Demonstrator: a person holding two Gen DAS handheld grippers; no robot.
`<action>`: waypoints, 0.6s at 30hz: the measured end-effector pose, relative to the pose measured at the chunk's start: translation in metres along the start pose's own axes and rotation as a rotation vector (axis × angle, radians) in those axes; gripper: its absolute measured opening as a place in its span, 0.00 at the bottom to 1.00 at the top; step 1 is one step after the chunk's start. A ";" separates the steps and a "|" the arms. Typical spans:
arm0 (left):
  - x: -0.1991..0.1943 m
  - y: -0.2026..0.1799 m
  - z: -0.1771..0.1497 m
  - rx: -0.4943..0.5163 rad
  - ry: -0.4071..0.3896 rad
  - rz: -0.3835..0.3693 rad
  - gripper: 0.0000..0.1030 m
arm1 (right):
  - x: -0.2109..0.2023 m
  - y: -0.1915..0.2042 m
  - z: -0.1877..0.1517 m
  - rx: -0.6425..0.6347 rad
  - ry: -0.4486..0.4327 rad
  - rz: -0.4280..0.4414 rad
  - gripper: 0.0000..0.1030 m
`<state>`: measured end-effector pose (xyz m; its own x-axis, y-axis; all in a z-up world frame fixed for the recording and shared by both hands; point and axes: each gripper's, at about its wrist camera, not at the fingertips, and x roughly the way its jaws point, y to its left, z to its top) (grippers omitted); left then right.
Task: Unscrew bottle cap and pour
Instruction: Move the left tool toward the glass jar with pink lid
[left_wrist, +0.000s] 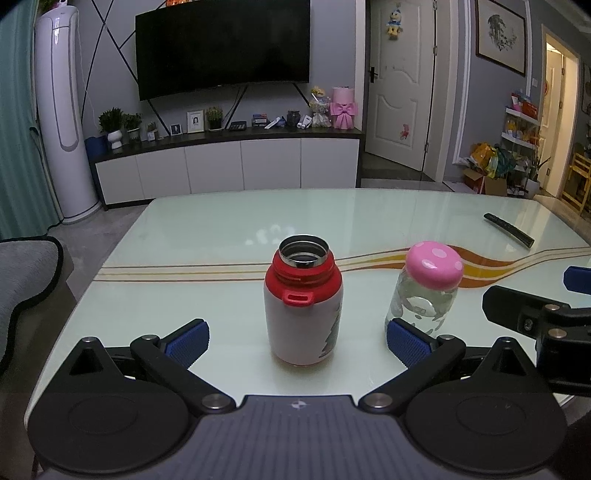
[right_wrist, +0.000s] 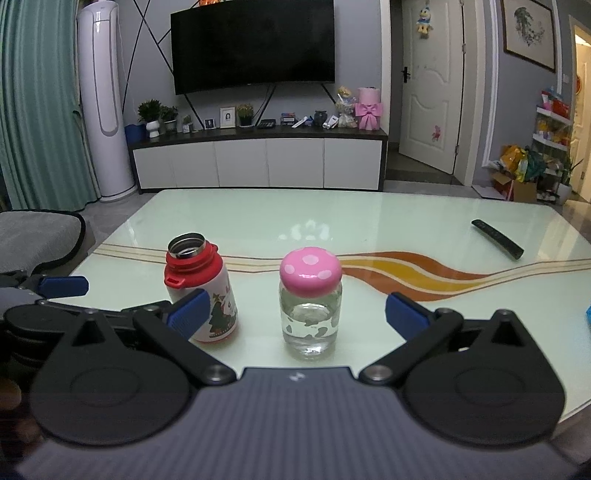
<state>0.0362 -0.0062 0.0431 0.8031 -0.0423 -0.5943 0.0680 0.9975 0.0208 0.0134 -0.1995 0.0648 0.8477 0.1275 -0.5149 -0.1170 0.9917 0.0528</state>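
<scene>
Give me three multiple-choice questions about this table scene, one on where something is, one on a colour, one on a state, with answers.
1. Where does the remote lie?
A. far right of the table
B. between the two containers
C. on the flask

2. What colour is the jar's cap?
A. green
B. pink with pale dots
C. black

3. How is the flask?
A. lying on its side
B. capped
C. upright, mouth open

Answers: 1 A, it lies alone near the far right edge. 2 B, the dotted pink cap sits on the clear jar. 3 C, its steel rim shows with no lid.

Both the left gripper and right gripper have jaws spread, holding nothing.
</scene>
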 end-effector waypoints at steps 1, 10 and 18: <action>0.002 0.000 0.000 0.000 0.001 0.002 1.00 | 0.001 0.000 0.000 0.001 0.001 0.001 1.00; 0.016 0.006 0.003 -0.017 0.014 0.007 1.00 | 0.015 -0.005 0.001 -0.004 0.005 -0.016 1.00; 0.023 0.008 0.003 -0.014 0.015 0.006 1.00 | 0.031 -0.012 -0.001 -0.001 0.014 -0.035 1.00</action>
<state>0.0570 0.0004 0.0323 0.7944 -0.0357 -0.6063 0.0548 0.9984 0.0129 0.0406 -0.2076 0.0472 0.8437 0.0929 -0.5286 -0.0881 0.9955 0.0343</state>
